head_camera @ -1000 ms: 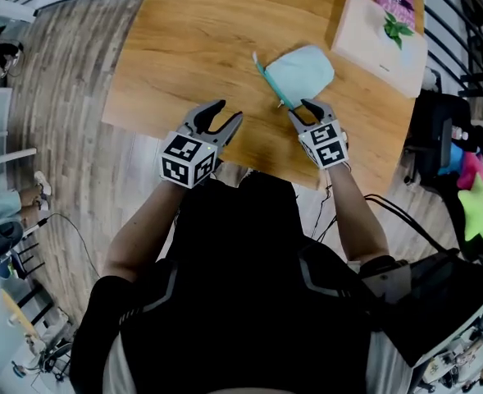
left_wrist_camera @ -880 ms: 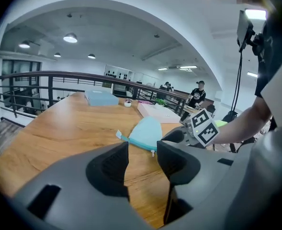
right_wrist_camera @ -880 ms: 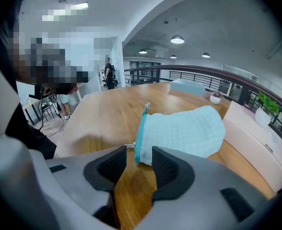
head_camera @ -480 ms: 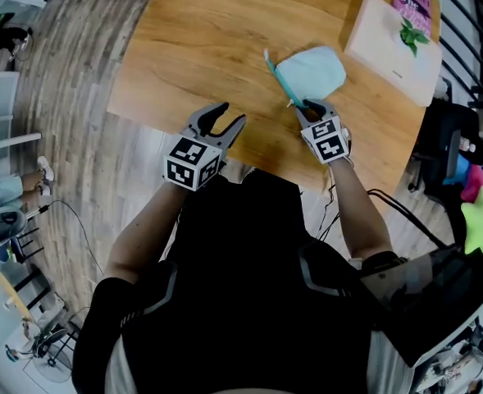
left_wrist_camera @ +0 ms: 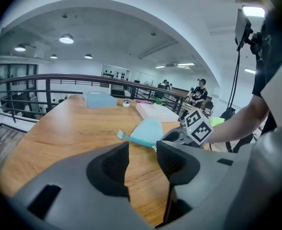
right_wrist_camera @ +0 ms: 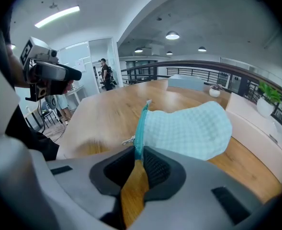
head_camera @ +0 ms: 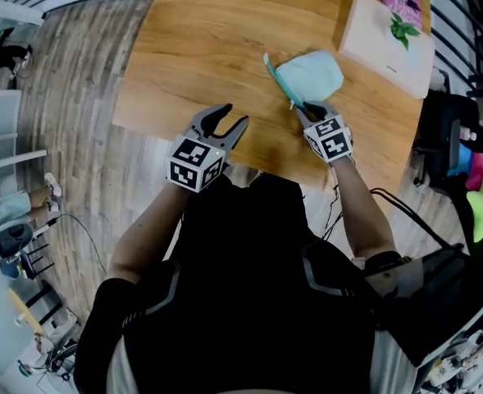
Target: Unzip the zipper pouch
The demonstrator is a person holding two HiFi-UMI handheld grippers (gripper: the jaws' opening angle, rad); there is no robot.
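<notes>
The left gripper (head_camera: pixel 227 120) is hovering over the near edge of the worktop (head_camera: pixel 200 48), its jaws standing wide with nothing between them. Just beyond, the right gripper (head_camera: pixel 308 109) is pinching the near end of the teal zipper band on the zipper pouch (head_camera: pixel 313 72). The pouch is lying flat on the worktop, looking zipped, its contents hidden. A pale box (head_camera: pixel 385 43) is sitting farther back. A second ago the right jaws were gaping around that end; they have just been closing onto it, while the pouch is keeping its place.

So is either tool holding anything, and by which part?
The right tool, its jaws just closing, pinches the pouch by the near end of its zipper edge. The left tool is open and empty.
</notes>
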